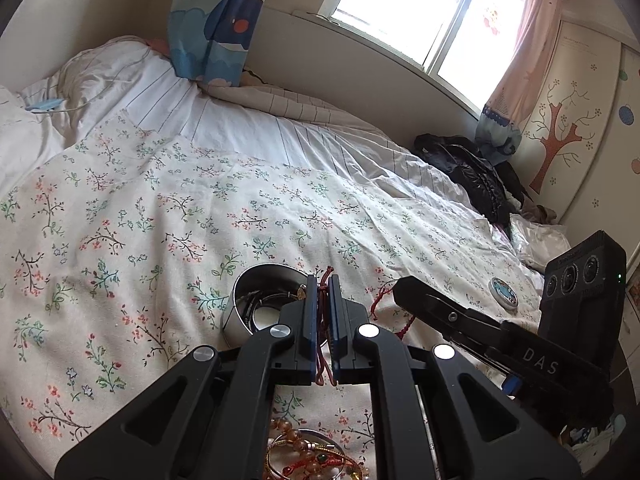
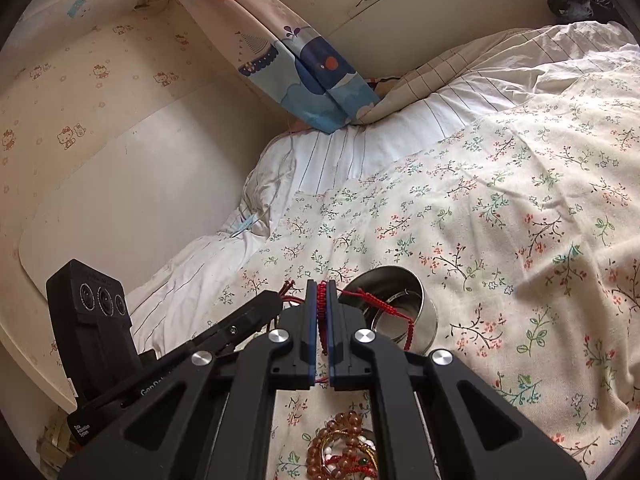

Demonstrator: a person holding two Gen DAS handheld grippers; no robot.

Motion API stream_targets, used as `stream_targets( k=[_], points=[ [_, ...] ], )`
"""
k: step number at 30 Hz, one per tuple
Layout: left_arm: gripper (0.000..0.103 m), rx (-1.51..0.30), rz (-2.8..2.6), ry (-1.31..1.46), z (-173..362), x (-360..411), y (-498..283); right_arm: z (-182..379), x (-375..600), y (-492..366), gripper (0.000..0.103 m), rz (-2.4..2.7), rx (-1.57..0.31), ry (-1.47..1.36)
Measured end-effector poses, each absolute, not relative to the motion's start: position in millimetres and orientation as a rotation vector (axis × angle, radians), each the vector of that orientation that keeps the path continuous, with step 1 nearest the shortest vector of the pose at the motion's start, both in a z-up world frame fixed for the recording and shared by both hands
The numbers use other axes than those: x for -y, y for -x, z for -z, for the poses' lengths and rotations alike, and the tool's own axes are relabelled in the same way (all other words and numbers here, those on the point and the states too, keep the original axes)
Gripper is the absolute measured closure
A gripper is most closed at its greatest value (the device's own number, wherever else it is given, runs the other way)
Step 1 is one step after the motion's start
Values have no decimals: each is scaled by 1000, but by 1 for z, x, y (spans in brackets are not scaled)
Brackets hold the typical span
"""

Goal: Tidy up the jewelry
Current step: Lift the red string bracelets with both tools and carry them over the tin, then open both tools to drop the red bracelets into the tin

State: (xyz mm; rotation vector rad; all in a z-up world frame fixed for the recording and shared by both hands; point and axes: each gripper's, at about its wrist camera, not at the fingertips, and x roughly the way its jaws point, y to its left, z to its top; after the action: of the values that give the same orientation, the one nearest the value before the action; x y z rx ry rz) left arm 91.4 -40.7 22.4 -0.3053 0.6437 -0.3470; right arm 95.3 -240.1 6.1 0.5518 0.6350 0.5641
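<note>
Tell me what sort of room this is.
Most likely a child's bedroom: a bed with a floral sheet, a cartoon whale curtain by the window, and cartoon-cat wallpaper.

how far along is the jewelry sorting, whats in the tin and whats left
Done: the metal tin on the bedspread already holds what looks like a thin bangle. In hand: both the left gripper and right gripper are shut on one red cord bracelet, held beside the tin. Left: a pile of beaded bracelets lies near the bed's edge, unsorted.
</note>
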Motion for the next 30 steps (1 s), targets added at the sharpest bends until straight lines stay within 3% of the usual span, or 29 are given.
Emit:
stream_targets(
  k=[15, 16, 18, 19, 20, 22, 23, 26, 30],
  points=[
    [97, -749, 317, 365, 5, 42, -147, 2, 230, -137, 98, -585, -670, -554],
    [94, -780, 294, 359, 11, 42, -153, 4, 227, -140, 98, -589, -681, -550],
    [66, -830, 221, 364, 21, 36, -160, 8, 221, -148, 98, -593, -709, -533],
    [60, -833, 179, 386, 22, 27, -161, 11, 218, -152, 98, -593, -728, -524],
    [54, -821, 138, 417, 22, 17, -161, 15, 214, -154, 98, -595, -746, -518],
    [53, -772, 76, 468, 16, -4, -155, 24, 206, -163, 98, -594, -794, -497],
    [52, -752, 45, 473, 13, -11, -153, 29, 201, -167, 96, -596, -831, -473],
    [49, -721, -19, 474, 9, -21, -148, 39, 192, -170, 55, -557, -880, -382],
    [44, -731, -36, 442, 8, -18, -151, 34, 193, -162, 54, -531, -855, -311]
  ],
)
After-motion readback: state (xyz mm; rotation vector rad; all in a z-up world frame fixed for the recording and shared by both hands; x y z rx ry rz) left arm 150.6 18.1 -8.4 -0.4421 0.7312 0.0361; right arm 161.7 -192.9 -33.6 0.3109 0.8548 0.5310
